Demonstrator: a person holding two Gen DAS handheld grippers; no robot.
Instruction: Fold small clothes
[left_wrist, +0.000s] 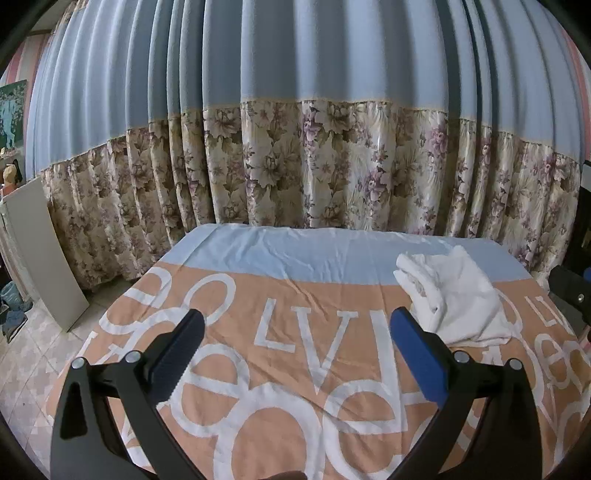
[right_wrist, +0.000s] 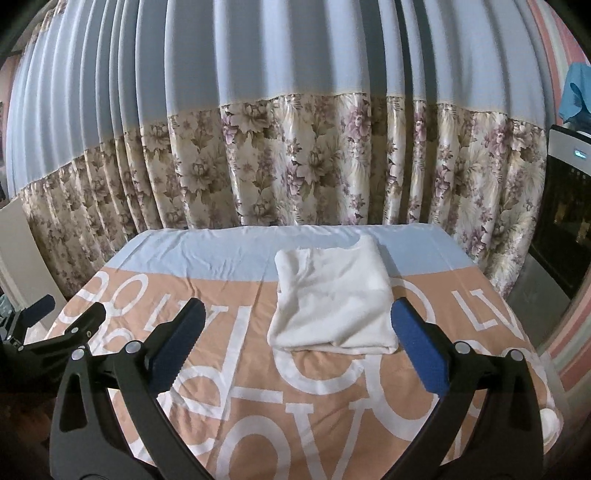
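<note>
A white garment (right_wrist: 334, 306) lies folded flat, a rough rectangle, untouched.

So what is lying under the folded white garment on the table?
The folded white cloth garment rests on an orange and pale blue printed sheet, across the border between the two colours. Whatever the sheet shows directly beneath it is covered. Both grippers are open and apart from it.

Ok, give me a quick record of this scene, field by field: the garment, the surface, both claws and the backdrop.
garment: white cloth, folded into a rough rectangle, lying flat
surface: peach and blue printed sheet with big white letters
left claw: open, empty, left of the cloth, not touching it
right claw: open, empty, its right finger by the cloth's right edge
backdrop: blue and floral curtain
</note>
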